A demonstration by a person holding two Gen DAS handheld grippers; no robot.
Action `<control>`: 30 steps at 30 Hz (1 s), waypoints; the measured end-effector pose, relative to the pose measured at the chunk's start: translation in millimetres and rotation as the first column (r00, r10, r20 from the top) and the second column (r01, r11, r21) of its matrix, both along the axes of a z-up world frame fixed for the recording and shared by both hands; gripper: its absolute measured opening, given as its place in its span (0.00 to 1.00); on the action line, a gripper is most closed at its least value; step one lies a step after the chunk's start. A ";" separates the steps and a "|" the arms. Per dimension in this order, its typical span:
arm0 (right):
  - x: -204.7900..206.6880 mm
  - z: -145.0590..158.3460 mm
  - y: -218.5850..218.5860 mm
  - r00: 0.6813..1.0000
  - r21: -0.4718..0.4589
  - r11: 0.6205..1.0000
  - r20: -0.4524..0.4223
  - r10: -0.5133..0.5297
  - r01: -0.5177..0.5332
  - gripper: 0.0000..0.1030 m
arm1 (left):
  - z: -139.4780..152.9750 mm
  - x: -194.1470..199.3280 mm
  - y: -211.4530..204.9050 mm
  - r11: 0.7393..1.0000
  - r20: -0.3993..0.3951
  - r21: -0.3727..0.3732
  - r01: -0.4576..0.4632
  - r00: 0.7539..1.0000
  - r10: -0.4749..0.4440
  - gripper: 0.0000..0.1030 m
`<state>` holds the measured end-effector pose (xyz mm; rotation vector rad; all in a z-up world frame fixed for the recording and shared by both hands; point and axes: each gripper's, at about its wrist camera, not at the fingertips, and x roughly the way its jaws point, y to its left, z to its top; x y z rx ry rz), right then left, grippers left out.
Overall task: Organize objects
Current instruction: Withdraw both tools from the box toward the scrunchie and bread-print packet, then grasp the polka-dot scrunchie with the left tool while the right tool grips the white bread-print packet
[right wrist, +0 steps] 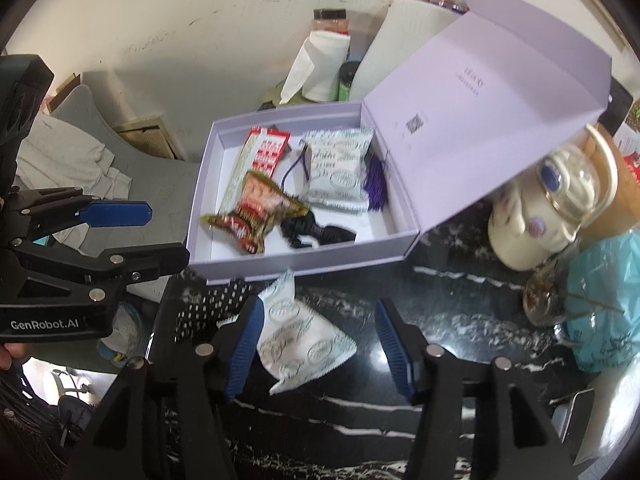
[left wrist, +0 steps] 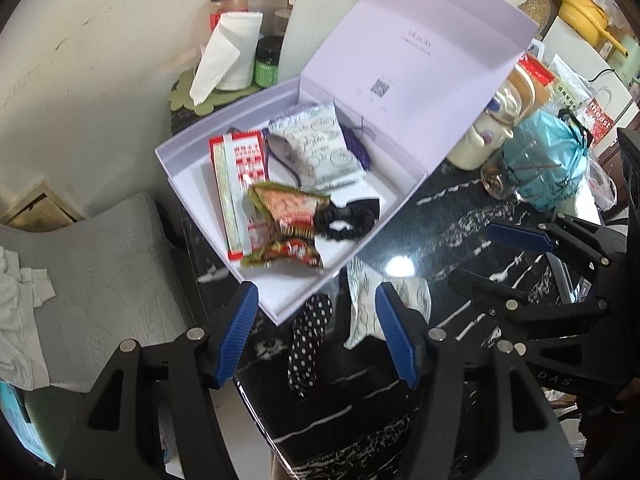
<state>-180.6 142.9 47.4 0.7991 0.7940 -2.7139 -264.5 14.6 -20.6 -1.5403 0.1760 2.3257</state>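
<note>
White packet [right wrist: 304,340] on table between open right tool [right wrist: 320,344] fingers, untouched.

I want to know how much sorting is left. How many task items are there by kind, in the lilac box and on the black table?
White snack packets: 2, in box, on table
Red snack packets: 2
Black hair ties: 1
Polka-dot cloths: 1
Purple tassels: 1
Total: 7

Snack-filled lilac box [right wrist: 304,268] (lid up)
</note>
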 end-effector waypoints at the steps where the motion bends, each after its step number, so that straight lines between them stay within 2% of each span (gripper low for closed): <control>1: -0.3 -2.8 0.6 1.000 0.002 1.000 0.004 -0.003 0.003 0.56 | -2.7 1.9 -0.6 1.000 0.004 -0.001 -0.003 1.000 0.003 0.59; 5: -1.2 -15.8 4.2 1.000 0.010 1.000 0.024 -0.009 0.008 0.56 | -15.3 10.5 -3.3 1.000 0.025 -0.014 -0.020 0.999 0.020 0.62; 9: -2.4 -29.8 6.5 0.999 0.026 1.000 0.038 -0.019 0.018 0.71 | -30.7 16.9 -7.0 0.999 0.055 -0.014 -0.031 0.998 0.032 0.64; 17: -11.5 -53.9 6.3 0.998 0.061 0.998 0.063 -0.005 0.001 0.77 | -66.0 25.3 -17.8 0.999 0.120 -0.005 -0.050 0.992 0.050 0.64; 19: -15.6 -59.4 5.1 0.998 0.074 0.997 0.067 -0.005 0.000 0.85 | -75.1 24.5 -20.3 0.998 0.133 -0.005 -0.055 0.990 0.055 0.64; 30: -42.6 -75.3 -1.5 0.997 0.116 0.993 0.077 0.018 -0.027 0.87 | -107.7 12.7 -29.1 0.999 0.158 0.016 -0.033 0.987 0.030 0.64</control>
